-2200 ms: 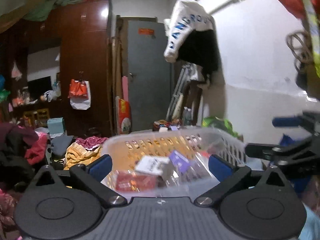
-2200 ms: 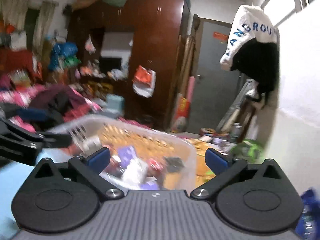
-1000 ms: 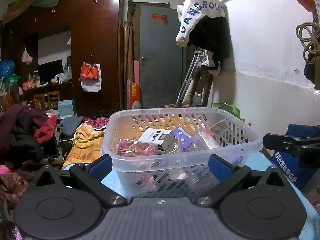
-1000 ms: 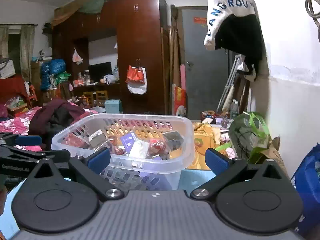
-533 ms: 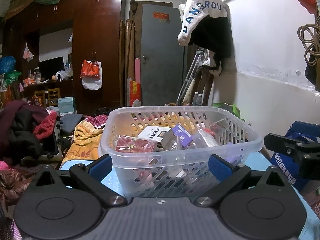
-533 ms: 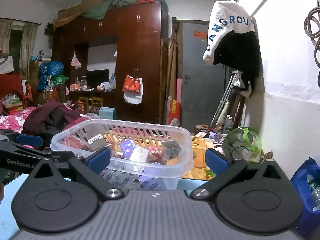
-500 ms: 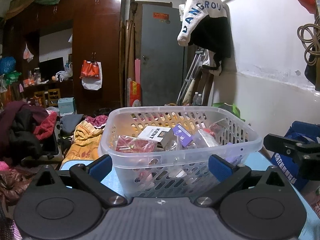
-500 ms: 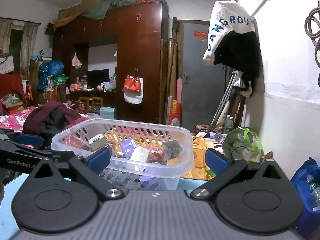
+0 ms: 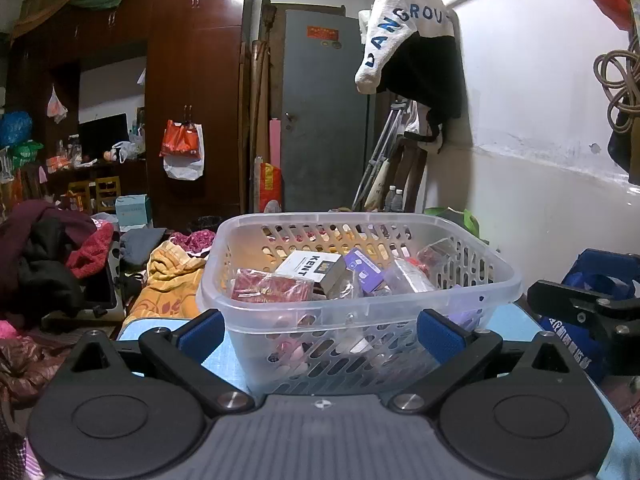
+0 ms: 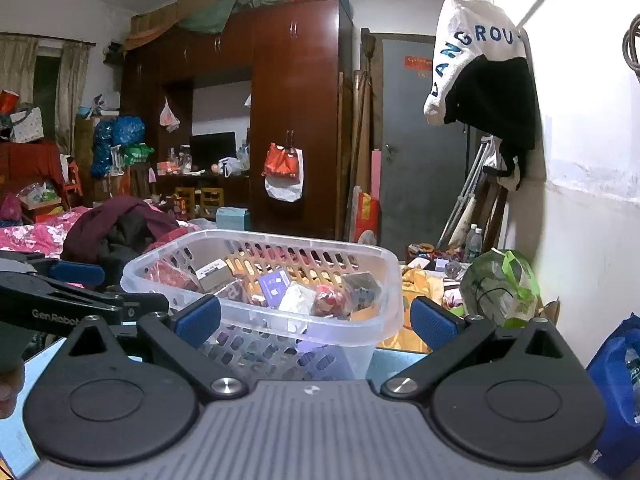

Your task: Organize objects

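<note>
A clear plastic basket (image 9: 496, 280) (image 10: 384, 320) stands on a light blue table (image 9: 508, 318), filled with small packets. Among them are a white KENT box (image 9: 310, 266), a red packet (image 9: 272, 290) and a purple packet (image 9: 362, 268) (image 10: 274, 282). My left gripper (image 9: 320, 330) sits low in front of the basket, open, with nothing between its blue pads (image 9: 436, 336). My right gripper (image 10: 316, 316) is open too, facing the basket's near right corner. Each gripper shows at the edge of the other's view.
Piles of clothes (image 9: 52, 256) and a yellow cloth (image 9: 172, 280) lie left of the table. A blue bag (image 9: 600, 280) (image 10: 618, 380) stands to the right by the white wall. A dark wardrobe (image 10: 296, 120) and a grey door (image 9: 324, 120) are at the back.
Both grippers have steadied and lowered to table level facing the basket; in the last half second almost nothing moves. Both stay open.
</note>
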The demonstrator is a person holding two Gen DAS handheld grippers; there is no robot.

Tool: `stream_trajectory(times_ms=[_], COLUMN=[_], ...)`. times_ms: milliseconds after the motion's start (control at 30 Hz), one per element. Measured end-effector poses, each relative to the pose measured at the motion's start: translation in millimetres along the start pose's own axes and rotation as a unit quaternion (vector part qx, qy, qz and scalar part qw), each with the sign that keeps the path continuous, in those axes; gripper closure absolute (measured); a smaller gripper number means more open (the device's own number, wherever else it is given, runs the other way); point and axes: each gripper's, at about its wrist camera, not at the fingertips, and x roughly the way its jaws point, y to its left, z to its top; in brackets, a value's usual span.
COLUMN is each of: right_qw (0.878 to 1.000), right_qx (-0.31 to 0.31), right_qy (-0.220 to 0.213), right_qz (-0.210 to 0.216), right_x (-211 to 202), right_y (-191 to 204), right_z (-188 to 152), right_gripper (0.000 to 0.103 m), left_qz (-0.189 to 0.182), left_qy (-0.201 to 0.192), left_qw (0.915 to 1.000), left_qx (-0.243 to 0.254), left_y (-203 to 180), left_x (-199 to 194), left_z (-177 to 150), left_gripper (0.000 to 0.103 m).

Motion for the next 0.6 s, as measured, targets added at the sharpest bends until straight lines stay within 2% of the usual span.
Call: stream_trajectory(times_ms=[600], right_qw=[1.000], right_qx=[0.015], right_qy=[0.002], right_qz=[0.004], right_x=[-1.5], right_y=[-6.6], right_z=[-2.3], right_gripper=[0.000], left_qz=[-0.002], left_qy=[-0.003], left_qw=[1.0000], left_qx=[0.001], left_y=[1.8], left_x=[-3.4], left_z=[2.9], left_gripper=[0.000])
